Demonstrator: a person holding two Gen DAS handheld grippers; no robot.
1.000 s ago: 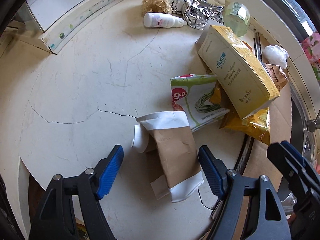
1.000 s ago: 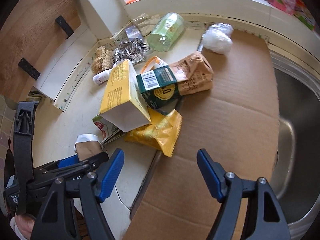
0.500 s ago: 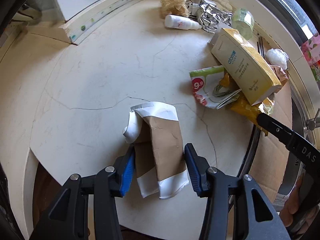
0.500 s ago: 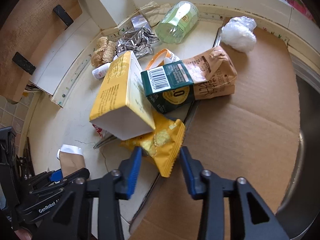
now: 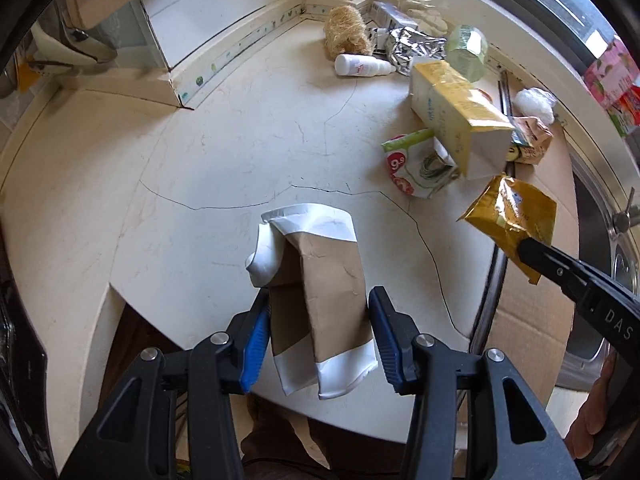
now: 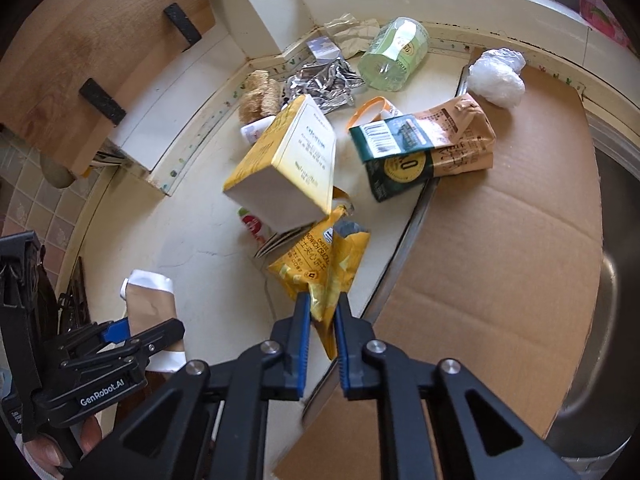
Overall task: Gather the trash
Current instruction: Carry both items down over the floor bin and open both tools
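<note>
Brown-and-white pouch (image 5: 320,300): crumpled, folded lengthwise, lifted at counter's edge. Yellow snack bag (image 6: 324,272): creased, raised off the surface, hanging tilted. Yellow box (image 6: 288,168): tipped, white end facing out, atop a green-and-white flyer (image 5: 420,164). Green carton (image 6: 396,156) beside a brown bag (image 6: 464,140). Foil wrapper (image 6: 320,80), green bottle (image 6: 394,60), white bottle (image 5: 360,66), plastic wad (image 6: 496,76) near the wall.
</note>
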